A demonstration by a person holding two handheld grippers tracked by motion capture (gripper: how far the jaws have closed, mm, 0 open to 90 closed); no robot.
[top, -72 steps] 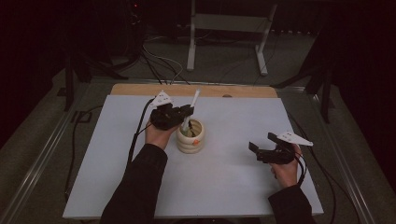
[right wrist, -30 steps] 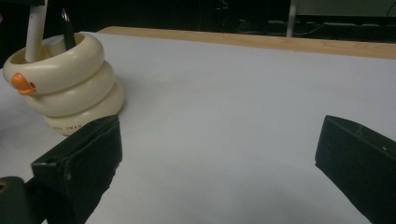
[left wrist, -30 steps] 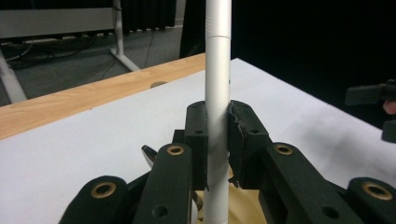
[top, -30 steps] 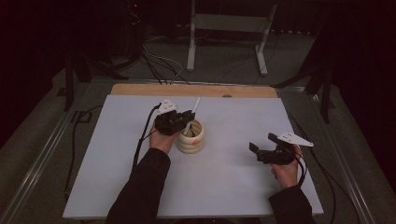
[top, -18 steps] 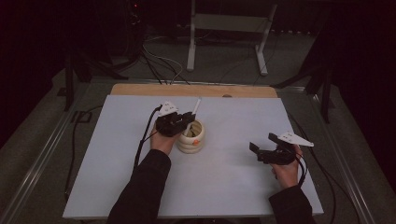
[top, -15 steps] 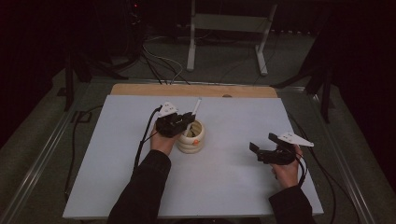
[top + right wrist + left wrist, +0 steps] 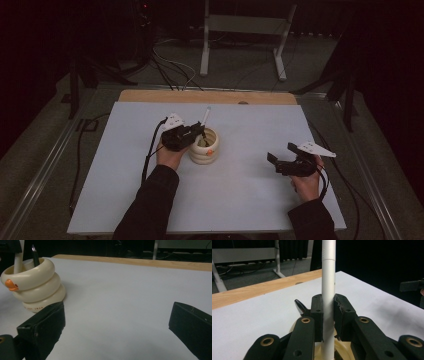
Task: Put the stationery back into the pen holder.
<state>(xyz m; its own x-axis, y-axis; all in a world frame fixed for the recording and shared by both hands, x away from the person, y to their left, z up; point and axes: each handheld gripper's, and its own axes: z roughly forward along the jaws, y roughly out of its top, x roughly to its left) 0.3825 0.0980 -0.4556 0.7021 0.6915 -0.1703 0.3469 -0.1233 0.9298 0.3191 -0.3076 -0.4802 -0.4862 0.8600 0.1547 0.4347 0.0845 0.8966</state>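
Little has shifted since the earlier frames: only the left gripper (image 7: pixel 199 131) has edged slightly, the white pen (image 7: pixel 328 285) tilting with it, while the right gripper (image 7: pixel 281 159) has stayed put. Largest first, the white table (image 7: pixel 250 200) carries the cream ringed holder (image 7: pixel 205 150) near its middle, a bit toward the far wooden edge (image 7: pixel 150 96). The pen stands upright, its lower end down inside the holder, beside a dark pen (image 7: pixel 35 256). The left jaws are clamped tight on the white pen, so it looks nearly seated and ready for release. Well apart near the right edge, the right jaws stand wide and empty.
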